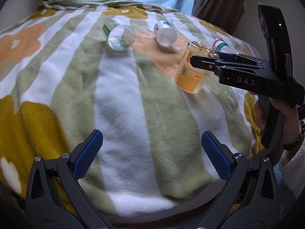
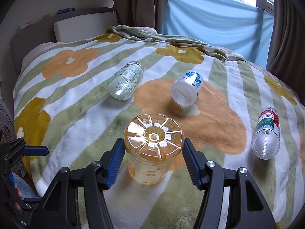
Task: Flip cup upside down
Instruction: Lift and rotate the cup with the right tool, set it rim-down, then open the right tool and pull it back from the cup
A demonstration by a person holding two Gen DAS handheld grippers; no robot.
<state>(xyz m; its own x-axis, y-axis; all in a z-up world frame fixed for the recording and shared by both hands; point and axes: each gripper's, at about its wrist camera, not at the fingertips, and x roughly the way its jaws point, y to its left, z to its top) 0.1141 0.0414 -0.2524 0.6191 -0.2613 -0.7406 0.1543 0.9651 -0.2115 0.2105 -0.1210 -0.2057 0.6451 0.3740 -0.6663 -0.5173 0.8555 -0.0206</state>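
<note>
An orange see-through cup (image 2: 153, 147) stands upside down on the flowered blanket (image 2: 80, 103), ribbed base up and rim on the fabric. It leans slightly in the left wrist view, where the orange cup (image 1: 190, 72) sits at the right. My right gripper (image 2: 153, 145) is shut on it, a blue pad pressing each side just under the base. In the left wrist view the right gripper (image 1: 198, 59) reaches in from the right, held by a hand (image 1: 286, 122). My left gripper (image 1: 152, 135) hangs open over bare blanket (image 1: 122, 95), holding nothing.
Three more cups lie on their sides: a clear one with a green label (image 2: 125, 81), a white one (image 2: 187, 87) and a clear ribbed one with a red and green label (image 2: 266, 133). Curtains and a blue sheet (image 2: 213, 19) lie beyond the bed.
</note>
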